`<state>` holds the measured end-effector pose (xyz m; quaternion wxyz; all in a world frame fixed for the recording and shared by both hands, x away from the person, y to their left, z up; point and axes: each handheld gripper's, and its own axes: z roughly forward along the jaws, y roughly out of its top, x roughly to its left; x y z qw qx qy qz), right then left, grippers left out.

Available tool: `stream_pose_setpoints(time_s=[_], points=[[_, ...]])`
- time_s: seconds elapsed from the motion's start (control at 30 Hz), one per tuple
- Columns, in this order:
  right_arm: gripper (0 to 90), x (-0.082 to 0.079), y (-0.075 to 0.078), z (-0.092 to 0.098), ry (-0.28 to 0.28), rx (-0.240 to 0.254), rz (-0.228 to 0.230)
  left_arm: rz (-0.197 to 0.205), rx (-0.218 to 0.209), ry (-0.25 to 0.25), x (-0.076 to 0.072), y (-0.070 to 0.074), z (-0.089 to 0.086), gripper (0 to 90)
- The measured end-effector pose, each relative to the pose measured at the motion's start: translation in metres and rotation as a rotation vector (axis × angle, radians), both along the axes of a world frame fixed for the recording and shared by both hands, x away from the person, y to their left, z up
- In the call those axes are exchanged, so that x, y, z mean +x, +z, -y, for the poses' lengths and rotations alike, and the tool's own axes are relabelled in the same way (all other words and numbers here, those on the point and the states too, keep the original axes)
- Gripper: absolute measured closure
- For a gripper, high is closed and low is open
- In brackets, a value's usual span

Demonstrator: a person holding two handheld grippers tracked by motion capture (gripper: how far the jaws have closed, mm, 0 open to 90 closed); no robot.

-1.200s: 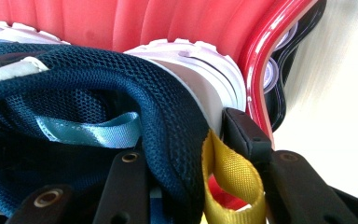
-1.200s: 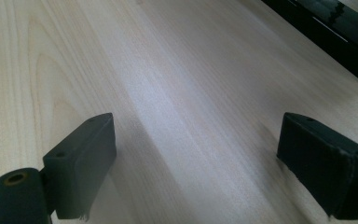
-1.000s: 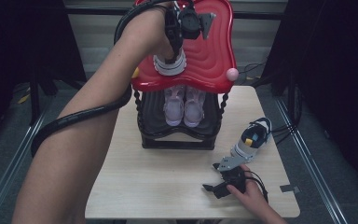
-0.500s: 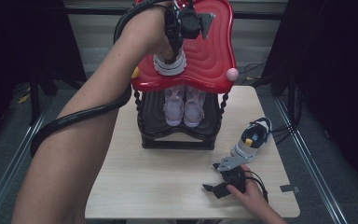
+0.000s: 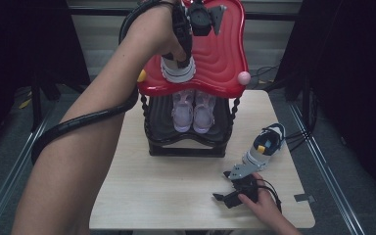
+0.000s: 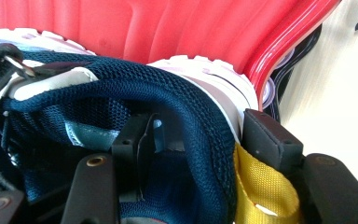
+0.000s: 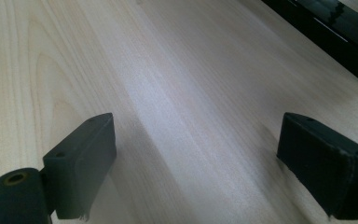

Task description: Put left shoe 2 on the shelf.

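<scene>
The navy mesh sneaker with white sole and yellow heel loop [image 6: 168, 107] sits on the glossy red ribbed top shelf of the black two-tier shoe rack [image 5: 225, 54], near its front left edge. The left hand-held gripper [image 5: 178, 46] straddles the heel collar; its jaws have just been opening, apparently releasing it there. Its mate [image 5: 265, 146] lies on the pale wooden worktop [image 5: 166, 186] right of the rack, just beyond the right hand-held gripper [image 5: 225, 196], resting there wide open, holding nothing

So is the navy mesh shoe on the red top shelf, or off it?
On it. The navy mesh shoe rests sole-down on the red ribbed top shelf, with the left gripper jaws astride its heel collar, just opening.
</scene>
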<state>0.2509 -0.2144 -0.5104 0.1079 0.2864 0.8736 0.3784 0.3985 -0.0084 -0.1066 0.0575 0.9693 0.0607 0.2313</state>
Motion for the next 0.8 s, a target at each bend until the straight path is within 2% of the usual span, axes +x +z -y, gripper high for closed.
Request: stream_pose_setpoints(time_s=[0.1,0.37,0.57,0.73,0.8], points=[[10.8,-0.0001,0.0,0.0,-0.002,0.001,-0.001,-0.001,0.023,-0.01,-0.0005,-0.001,0.0001,44.4],[10.8,-0.0001,0.0,-0.0001,0.0,0.001,-0.003,0.012,0.005,-0.005,0.0,-0.0007,-0.0023,40.5],[10.8,0.0,0.0,0.0,-0.001,0.0,0.0,0.022,-0.042,0.022,0.0009,0.0037,-0.0051,33.4],[10.8,0.0,0.0,0.0,0.0,0.0,0.0,-0.006,-0.072,0.04,0.0022,0.0057,-0.0071,30.5],[10.8,0.0,0.0,0.0,0.0,0.0,0.0,-0.023,-0.096,0.049,0.003,0.0065,-0.0085,29.7]])
